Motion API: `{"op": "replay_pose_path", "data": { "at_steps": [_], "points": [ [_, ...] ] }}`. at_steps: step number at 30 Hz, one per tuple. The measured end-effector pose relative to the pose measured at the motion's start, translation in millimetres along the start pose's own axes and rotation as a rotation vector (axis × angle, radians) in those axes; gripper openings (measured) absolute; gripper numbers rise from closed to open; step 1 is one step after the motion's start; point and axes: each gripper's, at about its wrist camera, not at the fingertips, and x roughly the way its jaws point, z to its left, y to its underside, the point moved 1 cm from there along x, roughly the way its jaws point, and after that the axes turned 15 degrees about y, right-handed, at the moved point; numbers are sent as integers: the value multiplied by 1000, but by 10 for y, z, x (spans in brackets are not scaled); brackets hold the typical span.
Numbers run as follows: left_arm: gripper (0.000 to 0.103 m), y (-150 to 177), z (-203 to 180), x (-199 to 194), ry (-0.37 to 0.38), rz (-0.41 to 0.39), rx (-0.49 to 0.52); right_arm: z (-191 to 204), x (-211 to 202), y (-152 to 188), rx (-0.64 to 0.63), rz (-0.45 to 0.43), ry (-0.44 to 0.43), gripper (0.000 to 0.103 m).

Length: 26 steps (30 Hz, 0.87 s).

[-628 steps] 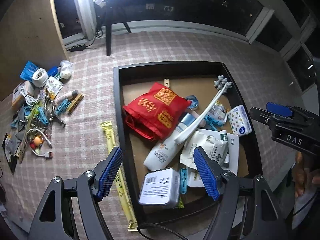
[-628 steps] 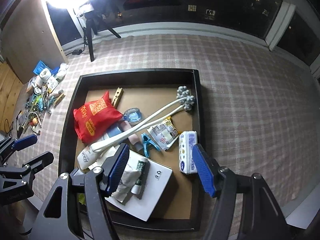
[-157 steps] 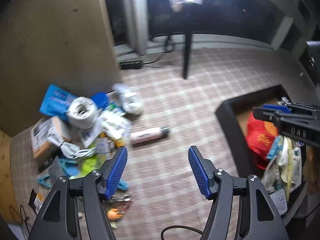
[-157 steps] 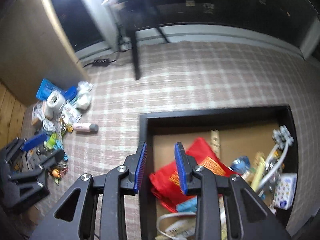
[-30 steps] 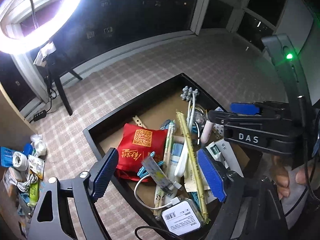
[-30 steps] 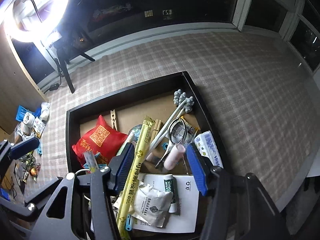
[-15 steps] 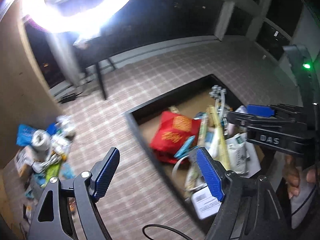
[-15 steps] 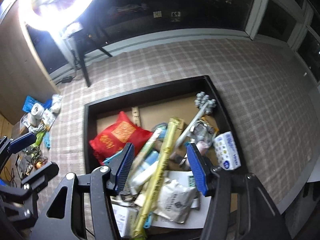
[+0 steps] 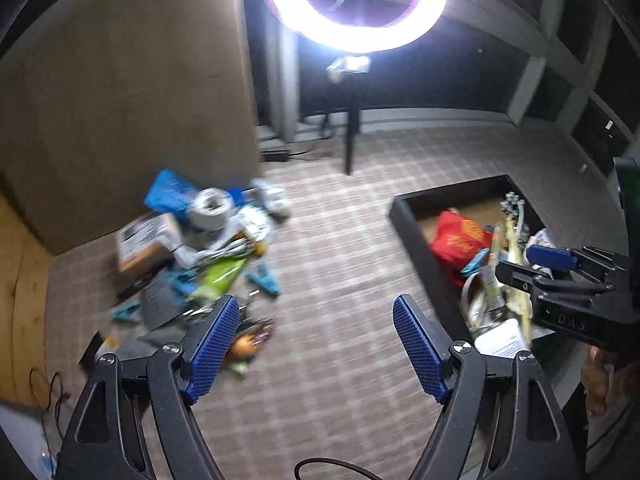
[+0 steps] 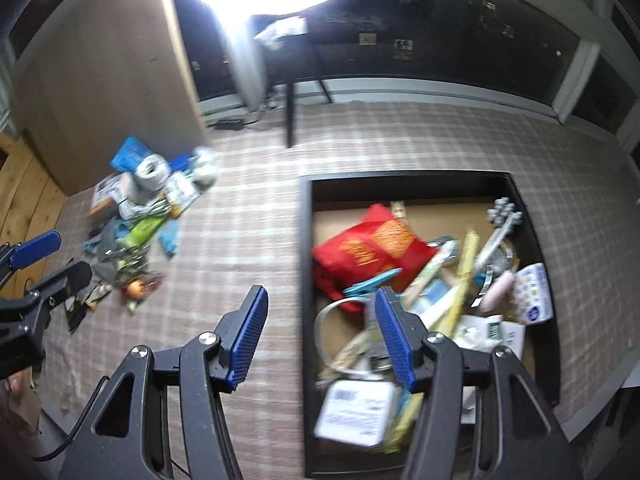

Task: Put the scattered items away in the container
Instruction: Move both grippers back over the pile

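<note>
Over the carpet (image 9: pixel 320 360), fingers (image 9: pixel 212 344) wide, empty

Looks like a room in a home or flat, set up for filming, at night; plaid carpet (image 10: pixel 248 216) covers the floor wall to wall; big windows (image 10: pixel 400 40) along the far side are dark w/ small lit squares outside; a bright ring light (image 9: pixel 356 4) on a black stand (image 9: pixel 352 140) glares from above; a power strip (image 10: pixel 229 124) lies by the window sill; a tan wall panel (image 9: pixel 132 112) stands at left; wood boards (image 10: pixel 24 196) beside it; household odds & ends (image 9: pixel 200 240) are heaped on the carpet near a black tray (image 10: pixel 306 240) holding more clutter, incl. a red bag (image 10: pixel 368 248).
</note>
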Motion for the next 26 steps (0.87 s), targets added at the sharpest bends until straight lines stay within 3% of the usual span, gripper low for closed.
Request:
{"op": "replay_pose_path", "data": {
  "at_steps": [12,26],
  "points": [
    [79,712,646,-252,-84,15,-122,929,-194,364,-116,-44,-4,56],
    [81,1080,1008,-299,-90,20,-204,1405,-91,743,-152,4,-41,58]
  ]
}}
